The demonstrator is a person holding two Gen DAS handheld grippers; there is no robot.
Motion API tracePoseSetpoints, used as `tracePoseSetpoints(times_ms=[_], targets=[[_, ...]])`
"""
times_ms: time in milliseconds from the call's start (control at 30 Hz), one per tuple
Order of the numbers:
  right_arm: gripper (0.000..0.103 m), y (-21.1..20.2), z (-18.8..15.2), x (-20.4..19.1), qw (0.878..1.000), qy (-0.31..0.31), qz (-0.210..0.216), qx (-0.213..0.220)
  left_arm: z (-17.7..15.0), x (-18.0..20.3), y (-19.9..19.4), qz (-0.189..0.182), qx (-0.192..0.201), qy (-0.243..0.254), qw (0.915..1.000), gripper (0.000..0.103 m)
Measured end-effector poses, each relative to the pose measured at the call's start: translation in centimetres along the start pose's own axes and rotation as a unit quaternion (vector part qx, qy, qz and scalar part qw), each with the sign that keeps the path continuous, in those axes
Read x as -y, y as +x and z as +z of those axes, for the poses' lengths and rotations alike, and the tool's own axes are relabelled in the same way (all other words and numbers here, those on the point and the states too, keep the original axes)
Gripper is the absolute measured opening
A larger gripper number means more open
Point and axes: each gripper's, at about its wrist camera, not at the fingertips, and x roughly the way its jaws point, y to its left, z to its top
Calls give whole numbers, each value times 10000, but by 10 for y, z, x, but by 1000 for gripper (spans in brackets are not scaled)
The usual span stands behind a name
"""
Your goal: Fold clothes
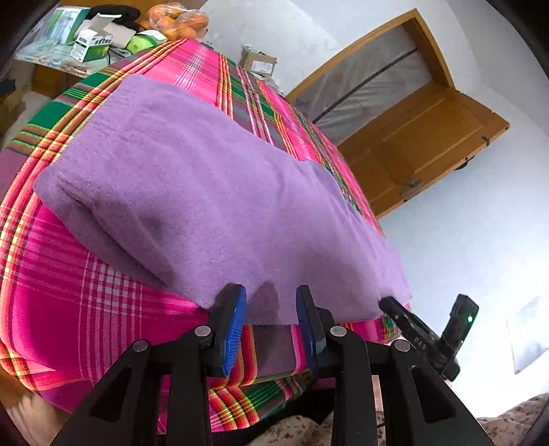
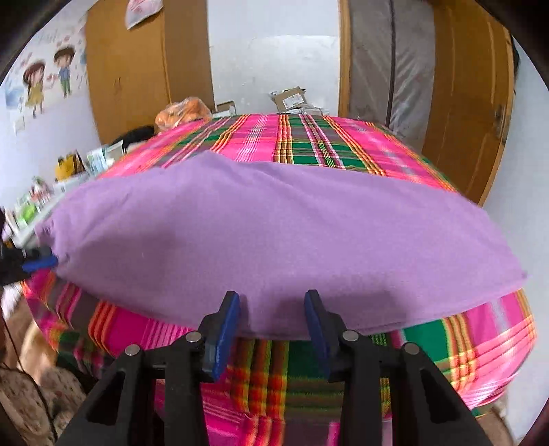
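The left gripper (image 1: 271, 302) and right gripper (image 2: 271, 310), jaws spread, straddle the folded purple fleece cloth's (image 1: 192, 178) near edge; neither pinches it.

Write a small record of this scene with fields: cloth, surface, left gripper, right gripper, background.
cloth: purple towel, folded, lying flat
surface: table under a pink and green checked tablecloth
left gripper: open, at the towel's near edge, pads not pressing
right gripper: open, at the near edge, pads not pressing
background: bag of oranges, small boxes, wooden door
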Motion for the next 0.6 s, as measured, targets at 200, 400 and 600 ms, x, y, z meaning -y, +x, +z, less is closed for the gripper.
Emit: tracePoseSetpoints(times_ms=[200, 400, 600], targets=[[40, 2, 28, -32, 9978, -306, 513, 278, 8, -10, -19, 241, 349, -138, 9990, 31], [40, 28, 35, -85, 9906, -882, 1042, -50, 12, -30, -45, 520, 707, -388, 9954, 31], [40, 32, 45, -140, 9769, -1455, 1568, 3, 17, -56, -71, 887, 1030, -765, 9878, 31]])
